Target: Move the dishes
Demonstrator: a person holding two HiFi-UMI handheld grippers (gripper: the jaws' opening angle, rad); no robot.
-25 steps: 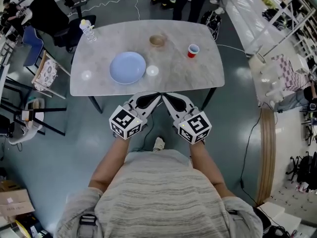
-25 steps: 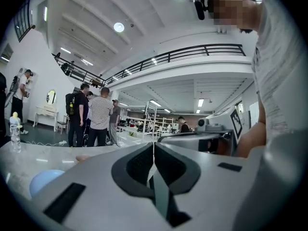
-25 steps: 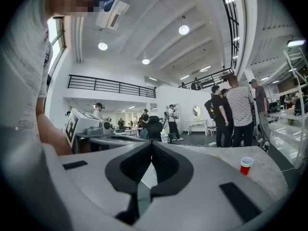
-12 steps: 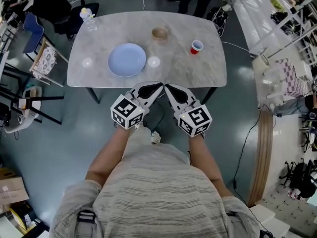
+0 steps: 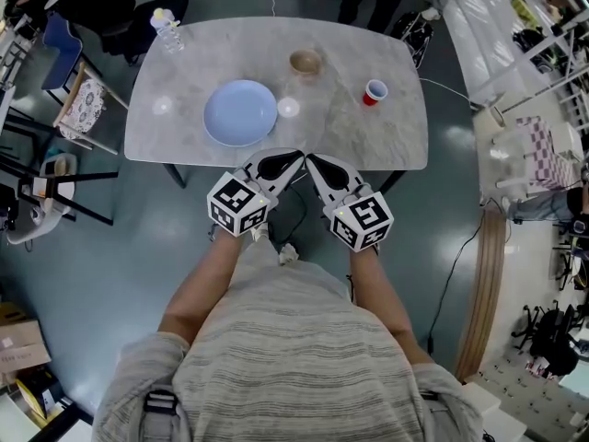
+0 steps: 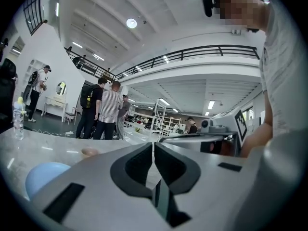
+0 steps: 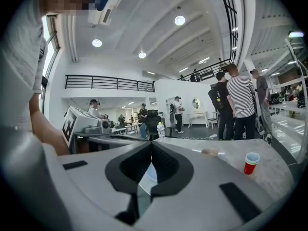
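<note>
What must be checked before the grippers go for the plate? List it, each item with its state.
1. Left gripper open for a grasp: not ok, jaws together, nothing between them.
2. Right gripper open for a grasp: not ok, jaws together, empty.
3. Blue plate bare and flat on the table: ok.
4. Both grippers at the plate: not ok, they sit by the table's near edge, apart from it.
5. Red cup and wooden bowl out of the way: ok, both stand apart from the plate.
6. Inside of the wooden bowl empty: cannot tell.
</note>
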